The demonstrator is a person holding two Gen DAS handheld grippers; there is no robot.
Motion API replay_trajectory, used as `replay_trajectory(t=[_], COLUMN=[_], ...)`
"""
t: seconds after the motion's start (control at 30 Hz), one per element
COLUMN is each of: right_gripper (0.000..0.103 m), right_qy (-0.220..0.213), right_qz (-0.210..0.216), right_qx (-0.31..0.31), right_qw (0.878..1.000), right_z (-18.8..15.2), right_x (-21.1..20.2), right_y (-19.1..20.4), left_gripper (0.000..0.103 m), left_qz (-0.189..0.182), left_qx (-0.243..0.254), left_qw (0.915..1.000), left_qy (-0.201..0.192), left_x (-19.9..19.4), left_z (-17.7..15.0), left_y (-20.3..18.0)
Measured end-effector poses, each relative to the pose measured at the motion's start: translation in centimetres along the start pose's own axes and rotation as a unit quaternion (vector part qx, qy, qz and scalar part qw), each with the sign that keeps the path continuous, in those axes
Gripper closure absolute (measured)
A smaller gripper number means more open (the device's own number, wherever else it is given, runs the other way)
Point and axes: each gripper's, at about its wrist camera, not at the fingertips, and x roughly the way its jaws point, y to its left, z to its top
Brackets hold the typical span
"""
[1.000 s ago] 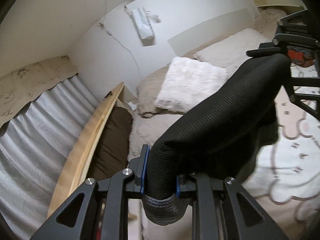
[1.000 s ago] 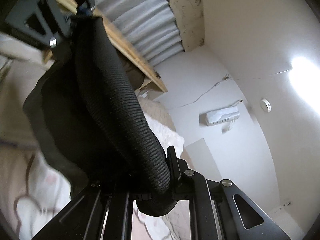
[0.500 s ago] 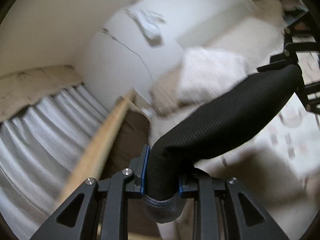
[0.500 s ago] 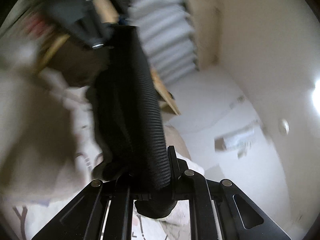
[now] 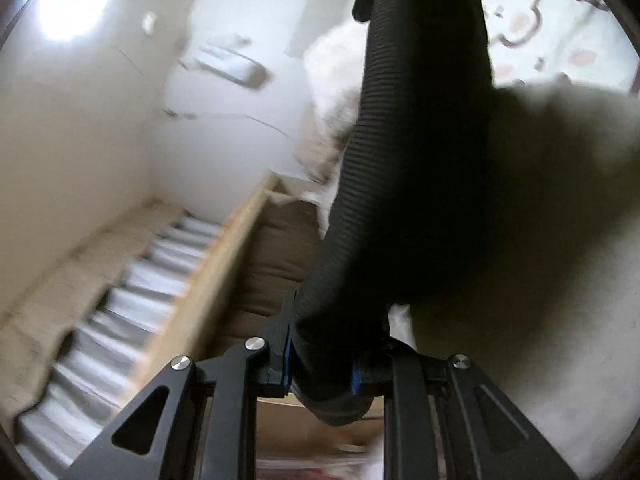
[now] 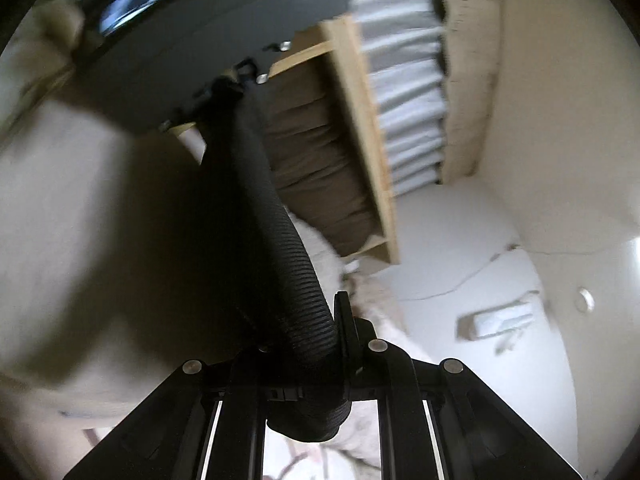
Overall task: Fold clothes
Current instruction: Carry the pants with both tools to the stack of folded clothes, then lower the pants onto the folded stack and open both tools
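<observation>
Both grippers clamp the same black garment (image 5: 420, 168) by its ribbed band, one at each end. The left hand-held gripper (image 5: 322, 368) is closed on one end of the band, its jaws having just closed a touch further with the cloth between them; the right hand-held gripper (image 6: 316, 364) is closed on the other end. The band runs taut between them, and the rest of the cloth hangs off it over the bed (image 5: 580, 320), just above its cream cover. Frames are motion-blurred, so whether the hem touches the bed is not clear.

Step in hand, as I judge it: laying the garment flat on the bed for a fold.

To do it well:
- keep both grips firm; ribbed knit is stretchy and can slip out
- hold the band level and taut, so the body drapes without twisting
- let the hanging edge meet the bed first, then drag the band away from it to spread the cloth
- land it on open cover, clear of the fluffy pillow (image 5: 336, 80) beyond the garment
- release only once the cloth lies flat

Risk: bunching under the band if it is dropped straight down.
</observation>
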Motion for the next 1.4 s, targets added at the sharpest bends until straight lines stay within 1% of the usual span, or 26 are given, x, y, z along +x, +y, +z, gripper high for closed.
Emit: replay_trajectory(t=[0.03,0.1,0.17,0.23,0.27,0.3,0.33,0.43,0.47,0.57,0.6,0.67,0.8,0.87,0.93,1.0,1.07,1.17,1.23,1.27,1.3,1.33,1.37,1.4], right_gripper=[0.091,0.091,0.091,0.091,0.091,0.091,0.091,0.091,0.091,0.091,0.09,0.09,0.089,0.087,0.086,0.086,0.086,0.086,0.086,0.086,0.086,0.086,0.086,0.086], right_qy=[-0.005,-0.022,-0.031,-0.022,-0.018,-0.013,-0.009,0.005,0.009,0.019,0.024,0.03,0.037,0.041,0.041,0.043,0.05,0.06,0.069,0.077,0.084,0.092,0.098,0.104], right_qz=[-0.006,-0.002,0.024,0.068,0.075,0.082,0.089,0.109,0.113,0.129,0.136,0.146,0.145,0.14,0.139,0.14,0.144,0.157,0.169,0.182,0.194,0.202,0.208,0.214], right_qx=[0.004,-0.007,-0.033,-0.053,-0.053,-0.053,-0.053,-0.052,-0.042,-0.014,-0.004,0.008,0.023,0.028,0.038,0.046,0.054,0.07,0.077,0.084,0.091,0.095,0.1,0.105], right_qw=[1.0,1.0,0.999,0.996,0.996,0.995,0.995,0.993,0.993,0.991,0.99,0.989,0.989,0.989,0.989,0.988,0.987,0.983,0.98,0.977,0.973,0.97,0.968,0.966], right_z=[0.5,0.7,0.9,0.7,0.6,0.6,0.5,0.4,0.6,0.8,0.6,1.2,1.7,1.7,1.3,0.9,0.4,-0.3,-0.9,-1.3,-1.8,-2.3,-2.8,-3.2], right_x=[-0.2,-2.1,-4.1,-4.9,-5.1,-5.3,-5.4,-6.0,-6.1,-6.0,-5.9,-5.0,-5.1,-5.6,-6.3,-6.9,-7.3,-7.7,-8.3,-8.6,-8.9,-9.2,-9.5,-9.8], right_y=[-0.7,-0.3,2.7,6.4,7.0,7.6,8.2,9.9,9.5,8.2,8.0,8.6,9.3,9.4,9.3,9.2,9.0,8.5,8.4,8.3,8.2,8.3,8.2,8.0], left_gripper=[0.083,0.083,0.083,0.083,0.083,0.083,0.083,0.083,0.082,0.082,0.08,0.08,0.08,0.079,0.074,0.064,0.057,0.057,0.057,0.048,0.046,0.046,0.046,0.043], left_qz=[0.019,0.051,0.026,-0.035,-0.05,-0.044,-0.035,-0.039,-0.042,-0.046,-0.048,-0.055,-0.079,-0.085,-0.084,-0.08,-0.077,-0.08,-0.087,-0.09,-0.093,-0.097,-0.104,-0.111], left_qx=[0.01,0.03,0.047,0.088,0.109,0.12,0.119,0.07,0.058,0.052,0.05,0.04,0.019,0.02,0.027,0.033,0.031,0.024,0.024,0.024,0.024,0.022,0.016,0.01], left_qw=[0.9997,0.9978,0.9985,0.9953,0.9924,0.9915,0.9921,0.9962,0.9968,0.9969,0.9969,0.9969,0.9956,0.995,0.9949,0.995,0.995,0.9941,0.992,0.9907,0.9894,0.9877,0.9852,0.9823], left_qy=[-0.012,-0.032,-0.012,0.023,0.028,0.025,0.022,0.034,0.037,0.037,0.037,0.039,0.048,0.049,0.049,0.049,0.055,0.069,0.089,0.099,0.109,0.12,0.136,0.151], left_x=[-1.2,-3.5,-4.4,-4.7,-5.1,-5.7,-6.1,-6.0,-5.9,-5.5,-5.4,-5.3,-5.0,-5.0,-5.2,-5.5,-5.5,-5.6,-5.5,-5.5,-5.5,-5.5,-5.5,-5.5], left_z=[-0.3,-1.1,-3.1,-5.4,-6.2,-6.6,-6.8,-6.5,-6.3,-6.2,-6.2,-6.6,-7.2,-7.4,-7.5,-7.7,-8.0,-8.5,-9.0,-9.2,-9.4,-9.7,-10.2,-10.6], left_y=[0.2,0.3,-1.8,-5.9,-7.7,-8.8,-9.4,-8.3,-7.9,-7.7,-7.7,-7.4,-6.9,-6.7,-6.9,-6.9,-6.6,-6.3,-6.4,-6.5,-6.5,-6.5,-6.2,-5.9])
